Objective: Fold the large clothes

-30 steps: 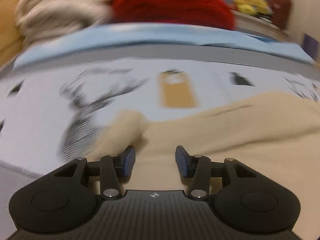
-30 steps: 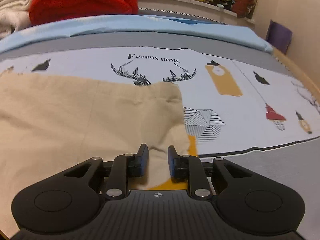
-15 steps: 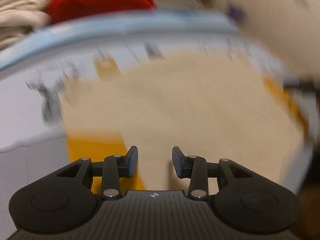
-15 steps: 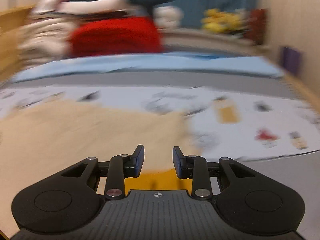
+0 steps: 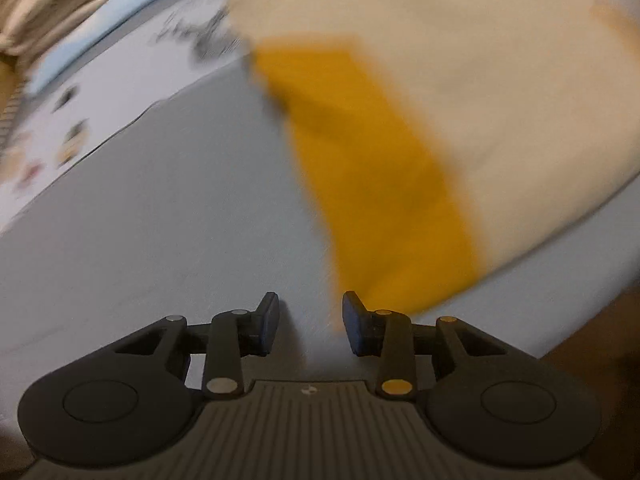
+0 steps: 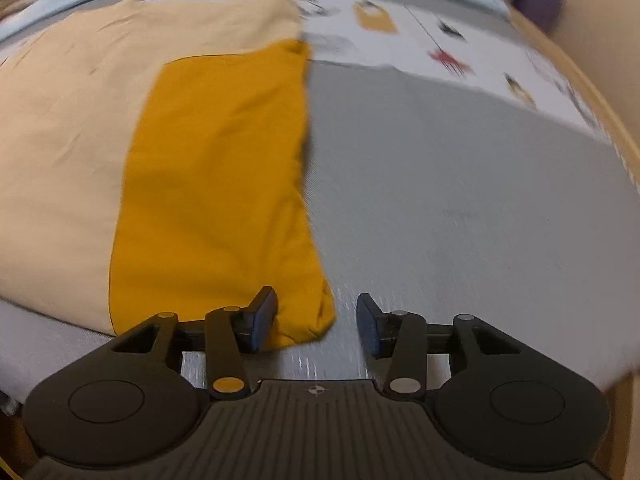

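A large beige garment [image 6: 72, 128] with a mustard-yellow panel [image 6: 216, 184] lies flat on the bed. In the right wrist view my right gripper [image 6: 316, 320] is open, its jaws on either side of the yellow panel's near corner, low over the grey bedspread [image 6: 460, 200]. In the blurred left wrist view the same garment [image 5: 480, 80] and its yellow panel [image 5: 380, 180] lie ahead and to the right. My left gripper [image 5: 310, 320] is open and empty, just left of the yellow panel's near end.
The bed cover has a white printed band [image 6: 460, 52] beyond the grey part, then a light blue strip [image 5: 104, 28]. Folded beige textiles [image 5: 44, 12] are piled at the far left. The bed's wooden edge [image 6: 600, 92] runs along the right.
Both grippers have swung back and down toward the near edge of the garment. The yellow panel now fills the view. The right jaws have opened wider; both views are blurred by motion.
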Demonstrator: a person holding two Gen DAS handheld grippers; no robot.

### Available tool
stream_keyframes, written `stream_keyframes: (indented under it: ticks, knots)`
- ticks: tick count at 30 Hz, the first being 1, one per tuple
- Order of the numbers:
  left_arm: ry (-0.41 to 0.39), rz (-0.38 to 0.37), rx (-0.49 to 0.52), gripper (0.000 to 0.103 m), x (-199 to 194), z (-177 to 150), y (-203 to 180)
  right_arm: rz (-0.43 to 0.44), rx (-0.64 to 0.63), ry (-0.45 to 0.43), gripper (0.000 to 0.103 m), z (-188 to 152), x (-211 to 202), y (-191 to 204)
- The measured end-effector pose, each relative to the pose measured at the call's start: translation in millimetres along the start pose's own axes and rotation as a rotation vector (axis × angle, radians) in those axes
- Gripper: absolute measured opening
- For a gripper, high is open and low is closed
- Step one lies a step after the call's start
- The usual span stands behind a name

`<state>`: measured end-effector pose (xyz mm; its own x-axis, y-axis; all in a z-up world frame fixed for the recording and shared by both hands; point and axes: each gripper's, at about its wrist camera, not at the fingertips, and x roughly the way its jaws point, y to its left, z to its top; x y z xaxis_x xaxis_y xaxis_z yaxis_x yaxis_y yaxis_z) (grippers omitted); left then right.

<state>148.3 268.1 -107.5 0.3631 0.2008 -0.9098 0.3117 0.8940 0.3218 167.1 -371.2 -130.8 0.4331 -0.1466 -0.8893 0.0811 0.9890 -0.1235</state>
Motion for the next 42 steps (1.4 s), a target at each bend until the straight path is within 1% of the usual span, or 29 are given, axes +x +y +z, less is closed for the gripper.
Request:
stream_keyframes:
  ticks: [1, 2, 3, 4, 5, 7, 8, 10, 12, 14, 15, 16, 17, 18, 19, 22, 23, 24, 26, 28, 29, 31, 34, 38, 42]
  knots:
    - [0.013, 0.049, -0.007, 0.040, -2, 2, -1, -0.033, -0.009, 0.009, 0.045, 3, -4, 4]
    - [-0.006, 0.084, -0.049, 0.040, -11, 5, 2, -0.075, -0.038, 0.000, 0.045, 5, -11, 10]
    - [-0.073, 0.077, -0.117, 0.040, -28, 8, 7, -0.116, -0.070, -0.029, 0.044, 6, -19, 16]
    - [-0.151, 0.044, -0.191, 0.040, -48, 11, 12, -0.131, -0.078, -0.073, 0.044, 8, -31, 19]
    - [-0.219, 0.016, -0.258, 0.041, -67, 13, 16, -0.120, -0.061, -0.140, 0.044, 11, -48, 22]
    - [-0.340, -0.016, -0.372, 0.042, -104, 14, 17, -0.072, 0.000, -0.256, 0.044, 15, -80, 24]
    - [-0.392, -0.044, -0.421, 0.042, -119, 14, 15, -0.045, 0.032, -0.320, 0.044, 15, -97, 26]
    - [-0.474, -0.128, -0.503, 0.042, -139, 13, 6, 0.015, 0.067, -0.450, 0.045, 13, -134, 36]
    - [-0.531, -0.186, -0.556, 0.042, -148, 12, -11, 0.084, 0.097, -0.568, 0.047, 5, -167, 47]
    - [-0.560, -0.204, -0.561, 0.042, -147, 5, -37, 0.157, 0.107, -0.654, 0.049, -6, -186, 58]
    - [-0.560, -0.197, -0.553, 0.042, -146, -3, -53, 0.183, 0.102, -0.687, 0.050, -14, -191, 66]
    - [-0.541, -0.191, -0.545, 0.042, -138, -3, -62, 0.201, 0.093, -0.713, 0.052, -24, -192, 74]
    - [-0.501, -0.188, -0.541, 0.042, -129, -4, -72, 0.213, 0.079, -0.715, 0.052, -30, -187, 81]
    - [-0.463, -0.190, -0.545, 0.042, -119, -2, -79, 0.217, 0.058, -0.679, 0.052, -36, -179, 89]
    - [-0.454, -0.202, -0.552, 0.042, -109, 3, -80, 0.209, 0.035, -0.626, 0.052, -36, -173, 97]
    - [-0.475, -0.219, -0.530, 0.042, -103, 14, -81, 0.217, 0.005, -0.593, 0.052, -33, -165, 110]
    - [-0.467, -0.222, -0.532, 0.042, -98, 16, -80, 0.215, -0.009, -0.582, 0.052, -30, -161, 113]
    - [-0.448, -0.234, -0.549, 0.042, -87, 21, -74, 0.211, -0.020, -0.572, 0.052, -28, -157, 115]
    - [-0.385, -0.288, -0.628, 0.042, -69, 17, -64, 0.205, -0.024, -0.551, 0.052, -23, -148, 117]
    - [-0.343, -0.327, -0.702, 0.042, -56, 13, -56, 0.213, -0.012, -0.536, 0.052, -23, -147, 122]
    - [-0.325, -0.344, -0.731, 0.044, -51, 13, -52, 0.218, -0.007, -0.530, 0.052, -24, -149, 124]
    - [-0.298, -0.377, -0.782, 0.049, -43, 7, -47, 0.220, -0.008, -0.523, 0.052, -22, -149, 125]
    - [-0.262, -0.419, -0.847, 0.050, -32, 4, -40, 0.223, -0.006, -0.515, 0.052, -24, -148, 128]
    - [-0.222, -0.471, -0.924, 0.056, -20, 2, -34, 0.234, 0.016, -0.498, 0.052, -23, -146, 126]
    - [-0.179, -0.491, -0.997, 0.060, -7, -4, -30, 0.245, 0.023, -0.497, 0.052, -23, -146, 125]
